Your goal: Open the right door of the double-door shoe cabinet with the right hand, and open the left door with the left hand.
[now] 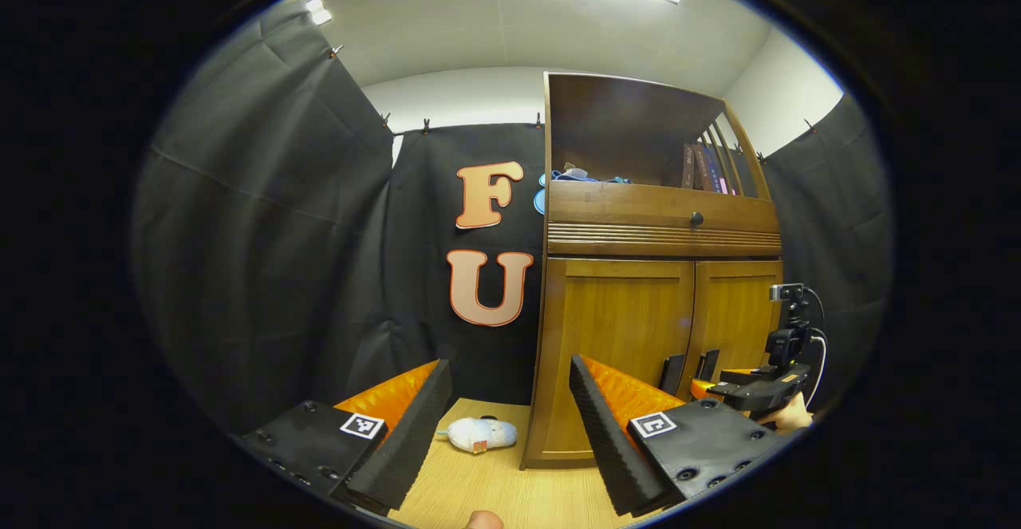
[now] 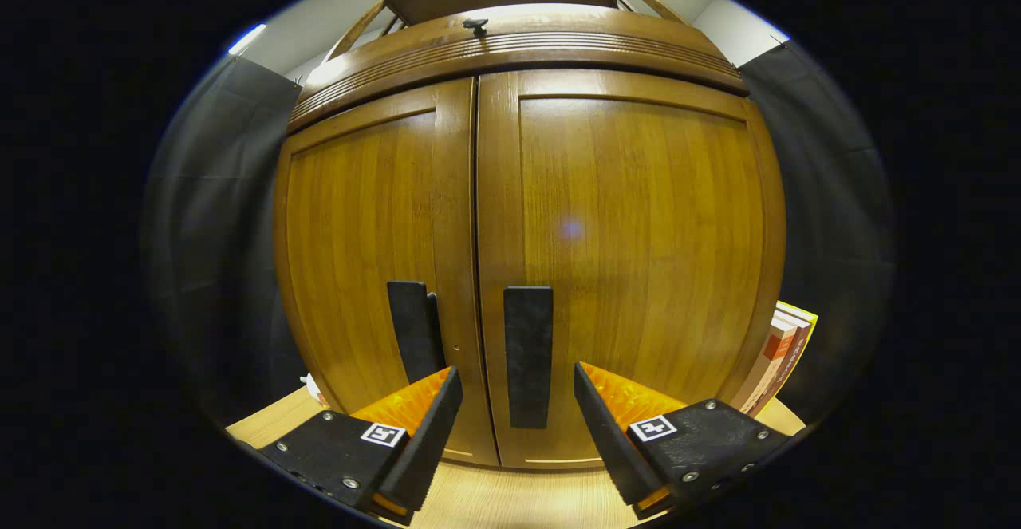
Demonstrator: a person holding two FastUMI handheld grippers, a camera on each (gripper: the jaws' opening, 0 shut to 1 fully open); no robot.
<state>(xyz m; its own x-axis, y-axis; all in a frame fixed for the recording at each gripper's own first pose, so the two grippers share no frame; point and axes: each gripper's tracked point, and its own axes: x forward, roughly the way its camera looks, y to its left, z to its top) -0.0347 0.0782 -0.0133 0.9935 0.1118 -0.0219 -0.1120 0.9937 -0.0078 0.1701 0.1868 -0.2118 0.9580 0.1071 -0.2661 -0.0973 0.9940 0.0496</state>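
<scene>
A: Where is the shoe cabinet (image 2: 526, 218)?

B: It stands at the tabletop's (image 1: 494, 481) back edge, both doors closed.

A: And the right gripper (image 2: 517, 425)?

B: Close before the doors, jaws wide apart and holding nothing, the right door's handle (image 2: 528, 353) between them, untouched.

A: The left gripper (image 1: 510, 425)?

B: Farther back, jaws wide, empty. A small white plush toy (image 1: 481, 434) lies beside the cabinet's left corner.

No legible text, brand or number appears. Book spines (image 1: 706, 168) on the cabinet shelf are too small to read. Each finger carries a square fiducial marker (image 2: 653, 428) (a pattern, not lettering).
</scene>
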